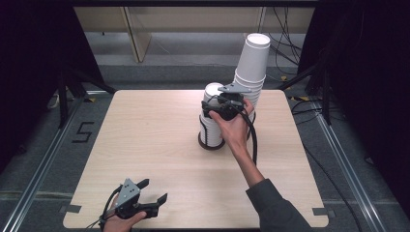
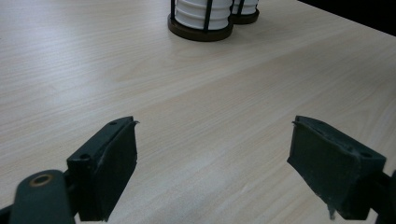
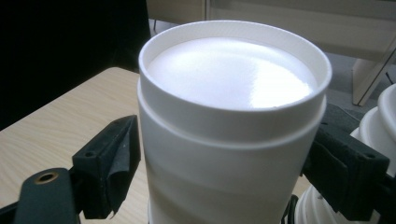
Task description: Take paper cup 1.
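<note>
Left gripper (image 1: 153, 191) rests low, fingers apart, empty; right gripper (image 1: 216, 107) fingers straddle cup (image 3: 233, 126).

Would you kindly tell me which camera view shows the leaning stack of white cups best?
The high view: the leaning stack of white cups shows nearly whole there, tilting behind the right gripper. The right gripper view catches its rims at the right edge; the left gripper view shows just its dark base.

A lab recording bay; black curtains (image 1: 29, 72), floor rails (image 1: 38, 164), loose cables (image 1: 290, 48) around a bare table (image 1: 145, 145)
</note>
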Demonstrator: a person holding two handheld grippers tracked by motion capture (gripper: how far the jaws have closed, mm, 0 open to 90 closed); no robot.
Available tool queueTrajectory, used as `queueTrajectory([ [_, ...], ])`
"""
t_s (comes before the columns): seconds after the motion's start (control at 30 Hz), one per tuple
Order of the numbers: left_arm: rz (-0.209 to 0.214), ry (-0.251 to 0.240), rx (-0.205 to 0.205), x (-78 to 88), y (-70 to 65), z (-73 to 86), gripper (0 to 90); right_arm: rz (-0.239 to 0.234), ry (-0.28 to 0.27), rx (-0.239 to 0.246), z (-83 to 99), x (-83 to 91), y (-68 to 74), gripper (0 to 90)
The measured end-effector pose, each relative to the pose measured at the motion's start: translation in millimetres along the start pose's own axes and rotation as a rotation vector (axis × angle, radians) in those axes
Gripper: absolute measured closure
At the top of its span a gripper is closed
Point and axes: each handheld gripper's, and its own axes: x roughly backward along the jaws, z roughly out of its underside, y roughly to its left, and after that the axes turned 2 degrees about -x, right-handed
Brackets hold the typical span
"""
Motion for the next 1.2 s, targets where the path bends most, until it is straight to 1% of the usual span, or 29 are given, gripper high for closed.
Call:
queueTrajectory([
  [0.03, 0.002, -0.002, -0.001, -0.2, -0.2, 0.1, 14.8, 0.01, 0.003, 0.008, -0.3, -1.1, -0.3, 16.4],
  [0.07, 0.009, -0.01, -0.003, -0.6, 0.2, 0.2, 14.8, 0.016, 0.009, -0.009, -0.3, -4.0, 0.3, 16.7],
  [0.17, 0.007, -0.008, 0.0, -0.4, 0.4, 0.3, 14.8, 0.023, 0.001, -0.002, -0.5, -7.4, 0.5, 16.6],
  [0.2, 0.008, -0.007, 0.001, -0.4, 0.5, 0.4, 14.8, 0.013, 0.008, -0.01, -0.9, -8.3, 0.6, 16.8],
  [0.27, 0.008, -0.007, 0.001, -0.4, 0.5, 0.4, 14.8, 0.017, 0.008, -0.034, -1.5, -8.8, 0.0, 18.9],
  [0.3, 0.007, -0.007, 0.001, -0.4, 0.5, 0.3, 14.8, 0.008, 0.008, -0.033, -2.1, -8.7, -1.5, 19.2],
  [0.33, 0.008, -0.007, 0.0, -0.3, 0.4, 0.3, 14.8, 0.003, 0.007, -0.023, -2.4, -9.1, -2.5, 19.6],
  [0.37, 0.008, -0.005, -0.003, 0.0, 0.5, 0.4, 14.8, 0.008, 0.016, -0.027, -2.9, -8.2, -1.8, 19.8],
  [0.43, 0.008, -0.007, 0.001, -0.4, 0.6, 0.4, 14.7, 0.006, 0.005, -0.035, -3.8, -7.0, -1.8, 20.1],
  [0.47, 0.0, 0.003, 0.002, 0.2, 0.2, 0.1, 14.8, 0.004, -0.003, -0.041, -4.5, -6.4, -1.8, 20.2],
  [0.53, 0.001, 0.003, 0.002, 0.1, 0.0, 0.3, 14.8, 0.005, -0.013, -0.05, -5.7, -4.8, -1.5, 20.3],
  [0.57, 0.002, 0.005, -0.004, 0.3, -0.1, 0.2, 14.8, 0.007, -0.025, -0.05, -9.2, -1.2, -1.4, 20.4],
  [0.6, 0.002, 0.004, -0.003, 0.1, -0.2, 0.2, 14.8, 0.002, -0.028, -0.06, -11.2, 1.1, -0.8, 20.4],
  [0.63, 0.002, 0.004, -0.003, 0.1, -0.2, 0.2, 14.8, 0.002, -0.028, -0.06, -11.2, 1.1, -0.8, 20.4],
  [0.67, 0.003, 0.001, 0.001, -0.4, -0.6, 0.3, 14.8, 0.009, -0.048, -0.049, -17.1, 7.2, -1.0, 20.4],
  [0.77, 0.003, 0.0, 0.003, -0.6, -0.8, 0.5, 14.8, 0.007, -0.061, -0.049, -22.4, 12.2, -0.2, 20.4],
  [0.8, 0.004, 0.0, 0.003, -0.8, -0.8, 0.4, 14.8, 0.015, -0.084, -0.043, -29.8, 19.5, 1.2, 20.4],
  [0.83, 0.004, 0.002, 0.002, -0.8, -0.7, 0.3, 14.8, 0.015, -0.084, -0.043, -29.8, 19.5, 1.2, 20.4],
  [0.87, 0.005, 0.006, -0.002, -0.7, -0.5, 0.3, 14.8, 0.029, -0.109, -0.03, -35.7, 25.9, 1.0, 20.4],
  [0.9, 0.012, 0.009, -0.003, -0.8, -1.0, 0.6, 14.8, 0.026, -0.115, -0.046, -39.0, 29.9, 2.1, 20.4],
  [0.93, 0.013, 0.006, -0.003, -1.2, -0.9, 0.7, 14.8, 0.024, -0.128, -0.026, -42.3, 33.0, 0.7, 20.4],
  [0.97, 0.013, 0.006, -0.003, -1.2, -0.9, 0.7, 14.8, 0.024, -0.128, -0.026, -42.3, 33.0, 0.7, 20.4],
  [1.0, 0.014, 0.005, -0.002, -1.6, -0.9, 0.7, 14.8, 0.019, -0.146, -0.034, -48.0, 39.8, 0.6, 20.4],
  [1.07, 0.015, 0.005, -0.003, -1.7, -1.0, 0.8, 14.8, 0.014, -0.152, -0.04, -50.5, 43.0, 0.5, 20.4],
  [1.1, 0.016, 0.01, -0.007, -1.4, -1.0, 0.8, 14.8, 0.009, -0.164, -0.045, -53.0, 46.1, 0.4, 20.4],
  [1.13, 0.015, 0.009, -0.006, -1.5, -1.0, 0.8, 14.8, 0.001, -0.171, -0.039, -58.4, 53.4, 0.3, 20.4],
  [1.17, 0.016, 0.007, -0.004, -1.9, -1.1, 0.8, 14.8, 0.001, -0.179, -0.028, -59.7, 55.9, -0.1, 20.4],
  [1.2, 0.016, 0.007, -0.004, -1.9, -1.1, 0.8, 14.8, 0.001, -0.179, -0.028, -59.7, 55.9, -0.1, 20.4],
])
